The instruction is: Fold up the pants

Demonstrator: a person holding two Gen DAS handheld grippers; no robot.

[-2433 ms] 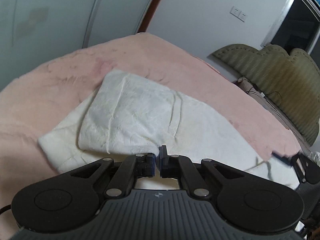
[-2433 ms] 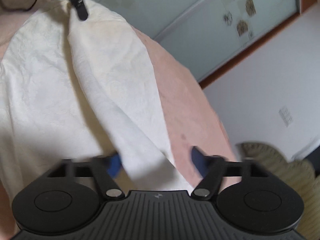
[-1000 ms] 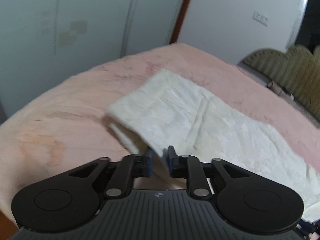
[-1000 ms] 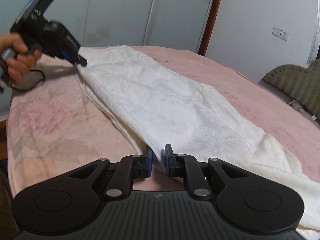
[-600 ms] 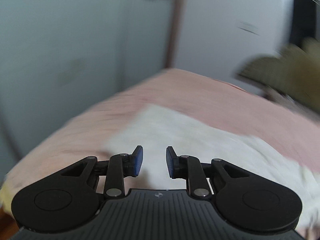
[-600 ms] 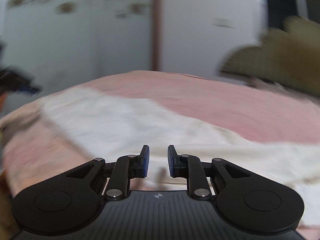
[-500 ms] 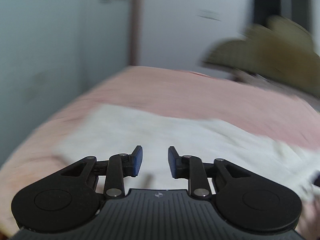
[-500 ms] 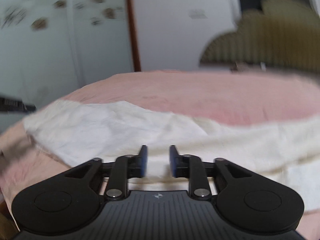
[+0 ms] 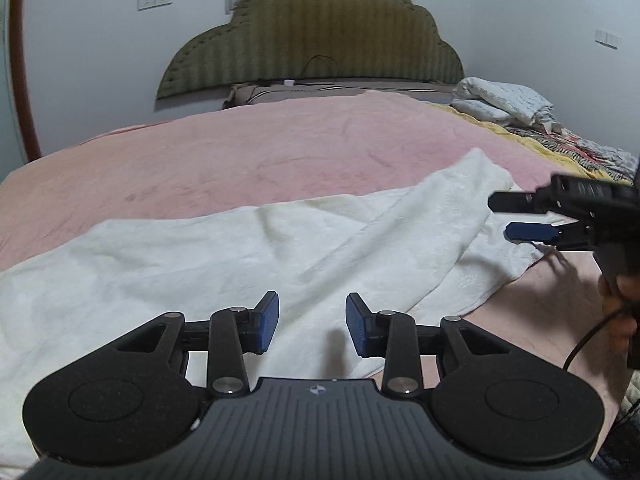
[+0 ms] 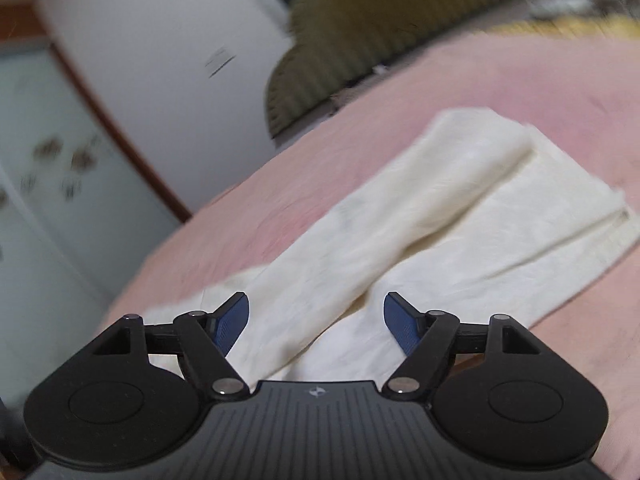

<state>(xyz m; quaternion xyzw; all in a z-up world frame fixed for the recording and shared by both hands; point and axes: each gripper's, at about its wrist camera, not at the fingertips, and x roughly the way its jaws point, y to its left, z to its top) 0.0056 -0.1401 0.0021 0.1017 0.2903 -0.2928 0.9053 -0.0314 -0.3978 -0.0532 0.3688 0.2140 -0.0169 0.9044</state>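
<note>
Both grippers, left gripper (image 9: 312,322) and right gripper (image 10: 316,322), gape wide (holding nothing) above cream pants (image 9: 224,252).

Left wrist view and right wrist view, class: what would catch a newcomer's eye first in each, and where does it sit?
The cream pants stand out first, stretched lengthwise across the pink blanket, one leg lying over the other. Next come the open left gripper low in its own view, above the cloth, and the right gripper entering from the right edge near the pants' far end. Behind the bed rises an olive scalloped headboard.
</note>
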